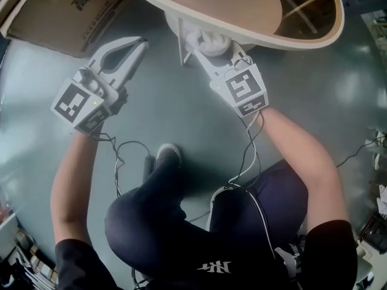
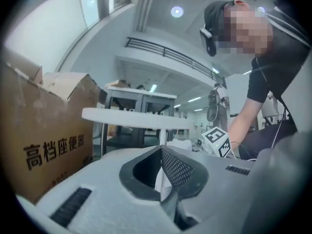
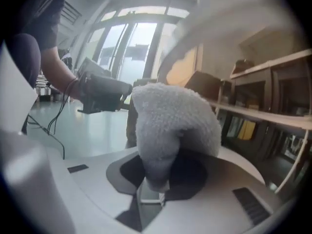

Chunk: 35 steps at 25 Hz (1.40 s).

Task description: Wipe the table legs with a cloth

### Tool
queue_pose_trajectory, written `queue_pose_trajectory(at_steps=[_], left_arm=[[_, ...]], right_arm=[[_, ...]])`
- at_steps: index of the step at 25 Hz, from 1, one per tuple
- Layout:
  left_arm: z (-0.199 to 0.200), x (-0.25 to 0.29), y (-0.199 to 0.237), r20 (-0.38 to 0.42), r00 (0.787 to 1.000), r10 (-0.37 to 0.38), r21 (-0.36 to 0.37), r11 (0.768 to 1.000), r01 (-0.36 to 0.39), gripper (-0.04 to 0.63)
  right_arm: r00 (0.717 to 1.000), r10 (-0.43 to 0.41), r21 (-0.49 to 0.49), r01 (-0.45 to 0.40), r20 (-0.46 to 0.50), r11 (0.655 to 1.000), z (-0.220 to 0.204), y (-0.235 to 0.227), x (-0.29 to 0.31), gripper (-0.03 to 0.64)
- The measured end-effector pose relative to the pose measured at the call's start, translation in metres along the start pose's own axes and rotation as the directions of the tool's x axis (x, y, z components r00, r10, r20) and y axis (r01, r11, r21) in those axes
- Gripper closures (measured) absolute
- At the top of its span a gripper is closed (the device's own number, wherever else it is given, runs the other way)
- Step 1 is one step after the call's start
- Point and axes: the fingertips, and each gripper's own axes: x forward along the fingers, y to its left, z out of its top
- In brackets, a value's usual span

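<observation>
The brown cardboard box carries black printed characters 高档座便器 on its side; the head view shows only 高档. A white emblem on the person's dark shirt is unreadable. The left gripper and right gripper each bear black-and-white square marker codes without letters.

Cardboard box, black Chinese print, flaps open: just left of and beyond the left claw, not touching it. Grey-green floor under both claws. Thin black cables loop above it behind the claws, on the person's side. Ahead-right of the right claw: stocked shelves. Ahead-left of it: tall windows.
</observation>
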Motion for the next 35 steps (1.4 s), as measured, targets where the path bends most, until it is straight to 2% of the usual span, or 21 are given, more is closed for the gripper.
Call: queue_pose_trajectory(at_steps=[2,4,7,10,14,20,23,27,35], left_arm=[[0.033,-0.005,-0.003,0.051,0.999,-0.007,0.043,0.999,0.005,0.591],[0.054,-0.004,-0.012,0.078,0.997,-0.028,0.073,0.997,0.022,0.591],[0.058,0.013,-0.031,0.072,0.994,-0.078,0.103,0.992,0.070,0.591],[0.046,0.018,-0.038,0.058,0.993,-0.106,0.117,0.988,0.099,0.591],[0.015,0.014,-0.030,0.014,0.995,-0.099,0.079,0.992,0.097,0.591],[0.003,0.017,-0.021,-0.029,0.998,-0.061,0.011,0.998,0.061,0.591],[-0.004,0.017,-0.016,-0.035,0.998,-0.048,-0.026,0.999,0.047,0.591],[0.004,0.015,-0.025,-0.046,0.997,-0.063,-0.042,0.997,0.061,0.591],[0.011,0.018,-0.032,-0.032,0.996,-0.086,-0.061,0.995,0.084,0.591]], right_arm=[[0.997,-0.031,-0.011,0.031,0.069,0.999,0.037,-0.005,-0.007,0.545],[0.995,-0.037,-0.019,0.039,0.092,0.999,0.052,-0.005,-0.007,0.545],[0.992,-0.052,-0.017,0.054,0.119,0.998,0.050,-0.015,-0.007,0.545],[0.985,-0.072,-0.091,0.086,0.154,0.992,0.056,-0.019,0.000,0.545],[0.984,-0.071,-0.171,0.099,0.165,0.980,0.055,-0.013,0.010,0.545],[0.963,-0.055,-0.133,0.093,0.264,0.987,0.081,-0.012,-0.014,0.546],[0.976,-0.039,-0.126,0.067,0.216,0.990,0.071,-0.001,-0.018,0.545],[0.995,-0.022,-0.124,0.034,0.092,0.992,0.046,0.015,-0.020,0.545],[0.999,-0.043,-0.037,0.042,-0.022,0.998,-0.018,0.034,-0.003,0.545]])
